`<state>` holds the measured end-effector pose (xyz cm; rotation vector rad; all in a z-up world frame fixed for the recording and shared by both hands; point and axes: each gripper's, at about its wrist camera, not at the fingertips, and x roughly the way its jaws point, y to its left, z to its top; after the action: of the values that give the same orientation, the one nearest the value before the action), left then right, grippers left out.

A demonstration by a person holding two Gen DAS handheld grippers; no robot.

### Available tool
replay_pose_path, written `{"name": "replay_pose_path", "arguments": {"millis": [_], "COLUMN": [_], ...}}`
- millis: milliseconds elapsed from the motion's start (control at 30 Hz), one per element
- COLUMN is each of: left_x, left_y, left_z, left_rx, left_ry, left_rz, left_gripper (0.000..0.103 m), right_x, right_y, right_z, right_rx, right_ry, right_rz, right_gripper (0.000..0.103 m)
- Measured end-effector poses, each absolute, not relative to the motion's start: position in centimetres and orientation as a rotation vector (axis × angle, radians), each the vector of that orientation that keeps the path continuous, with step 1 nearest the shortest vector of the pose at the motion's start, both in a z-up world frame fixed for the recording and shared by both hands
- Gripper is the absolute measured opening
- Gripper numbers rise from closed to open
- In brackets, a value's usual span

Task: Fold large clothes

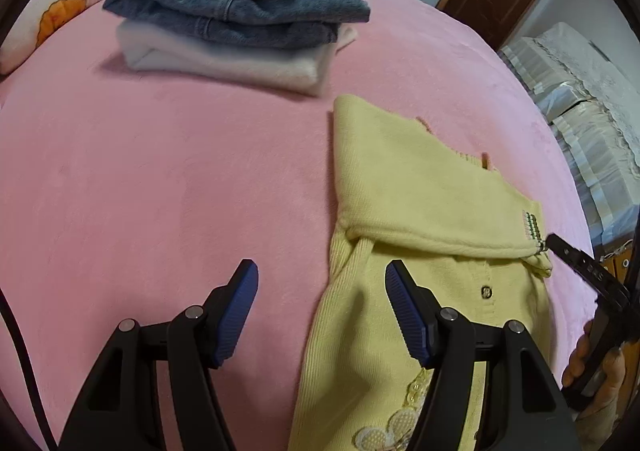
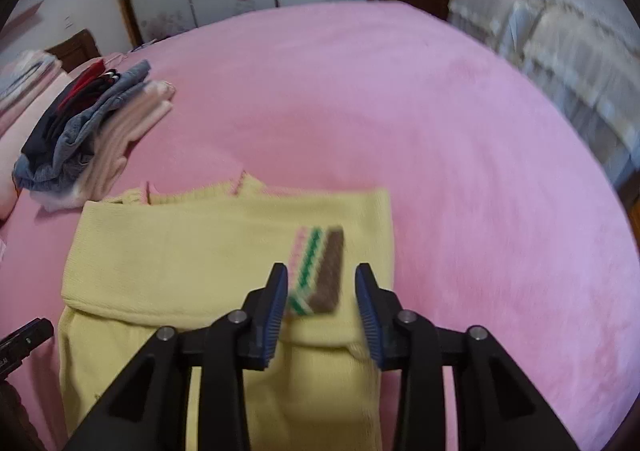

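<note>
A: Where is the garment?
B: The yellow knit cardigan (image 1: pixel 420 211) lies on the pink bed (image 1: pixel 180 171), its sleeve with the striped cuff (image 2: pixel 318 271) folded across the body.
A: Gripper states?
B: The left gripper (image 1: pixel 322 307) stands wide apart over the cardigan's left edge, empty. The right gripper (image 2: pixel 322 307) is parted around the cuff, not clamped.
A: Other items?
B: A stack of folded clothes (image 1: pixel 240 11) sits far left.
</note>
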<state>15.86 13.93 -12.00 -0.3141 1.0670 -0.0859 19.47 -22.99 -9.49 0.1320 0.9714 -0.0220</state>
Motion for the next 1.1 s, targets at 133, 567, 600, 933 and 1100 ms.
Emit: {"name": "replay_pose_path", "arguments": {"millis": [133, 567, 600, 933, 1100], "left_x": [18.6, 28.5, 28.7, 28.0, 27.2], "left_y": [14.0, 12.1, 12.0, 12.3, 12.0], "left_z": [-11.6, -15.0, -14.9, -14.3, -13.1], "left_rx": [-0.32, -0.258, -0.264, -0.213, -0.123], "left_ry": [1.051, 1.126, 1.12, 1.029, 1.024], "left_rz": [-0.127, -0.188, -0.218, -0.142, -0.108], "left_gripper": [0.065, 0.047, 0.016, 0.009, 0.031], "right_x": [18.5, 24.9, 25.1, 25.0, 25.1], "right_y": [-25.1, -25.3, -25.0, -23.5, -23.4], "right_z": [-8.9, -12.5, -12.8, -11.6, -13.0], "right_rx": [0.25, 0.267, 0.242, 0.125, 0.126], "right_ry": [0.933, 1.056, 1.066, 0.933, 0.991], "right_rz": [0.006, 0.061, 0.06, 0.023, 0.001], "right_gripper": [0.038, 0.038, 0.035, 0.013, 0.025]}}
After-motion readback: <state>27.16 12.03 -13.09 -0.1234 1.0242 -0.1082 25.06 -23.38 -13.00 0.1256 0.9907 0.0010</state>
